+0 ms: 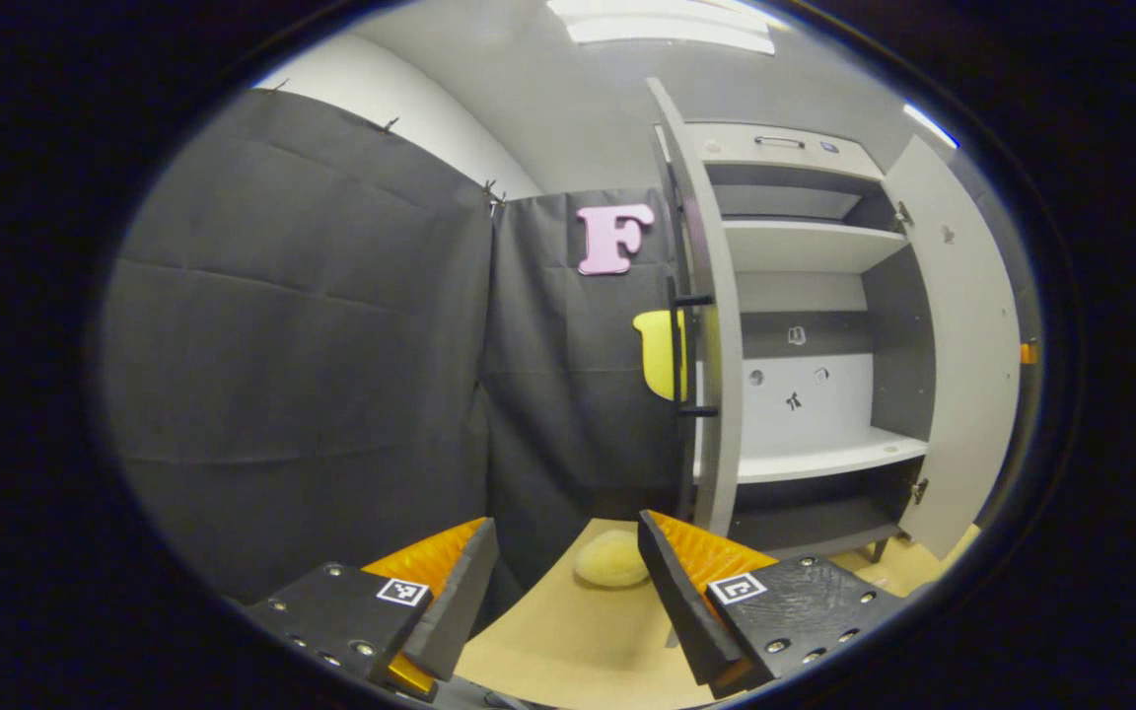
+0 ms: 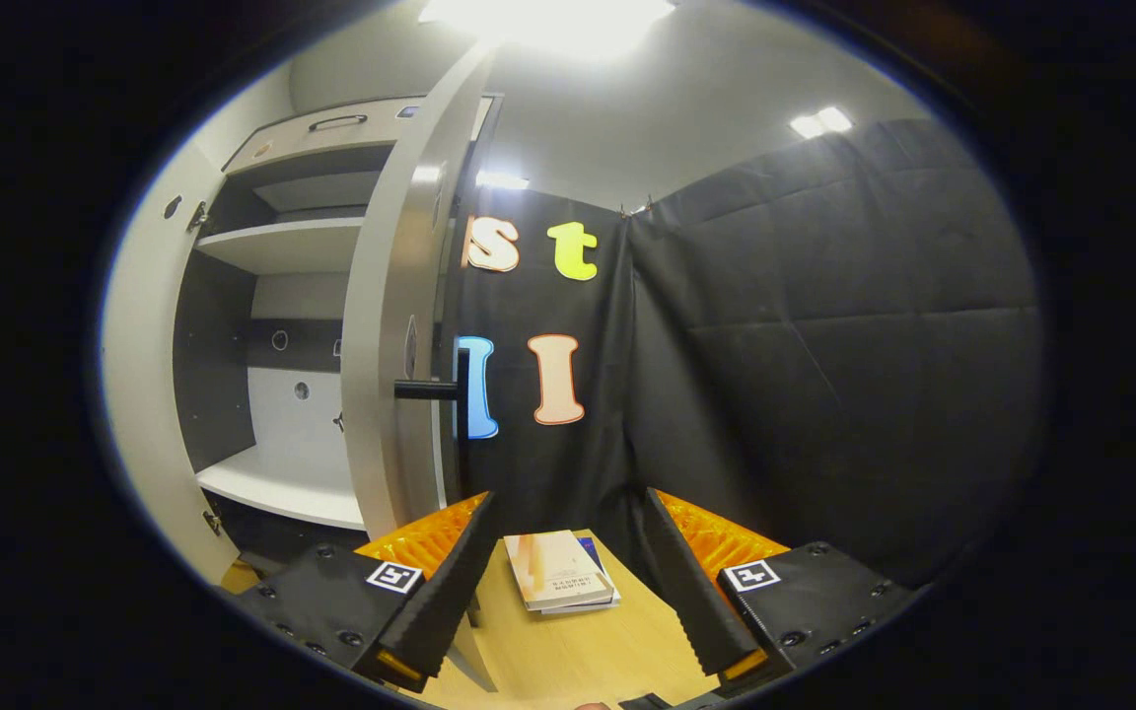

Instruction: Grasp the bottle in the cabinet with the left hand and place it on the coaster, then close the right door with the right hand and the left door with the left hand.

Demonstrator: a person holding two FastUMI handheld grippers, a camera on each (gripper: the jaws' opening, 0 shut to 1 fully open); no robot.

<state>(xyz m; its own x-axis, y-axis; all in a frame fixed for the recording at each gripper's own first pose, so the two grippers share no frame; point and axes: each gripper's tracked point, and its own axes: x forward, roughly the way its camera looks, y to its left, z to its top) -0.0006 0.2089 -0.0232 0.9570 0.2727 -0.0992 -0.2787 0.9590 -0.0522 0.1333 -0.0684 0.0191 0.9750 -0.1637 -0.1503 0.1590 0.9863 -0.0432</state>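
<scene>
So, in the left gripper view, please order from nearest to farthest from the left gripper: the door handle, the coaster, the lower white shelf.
1. Coaster: on the table, just beyond the left gripper, between its fingers.
2. Door handle: black bar on the open left door's edge, above right.
3. Lower white shelf: inside the cabinet, farther right.

Left gripper view: open gap between the spread fingers of the left gripper (image 1: 568, 602), bare tabletop (image 1: 578, 641) beyond, with a pale round coaster (image 1: 612, 558) lying near the cabinet's (image 1: 805, 325) foot. Straight ahead, blocked by the left door (image 1: 711, 325), swung out edge-on with its black handle (image 1: 691, 355) projecting. Past it, free reach onto the white shelves (image 1: 824, 459).

Right gripper view: right gripper (image 2: 568, 582) parted wide, a stack of books (image 2: 558, 584) on the table between and beyond its fingers. To the side, barred by the open right door (image 2: 395, 335) and its jutting handle (image 2: 430, 390).
</scene>
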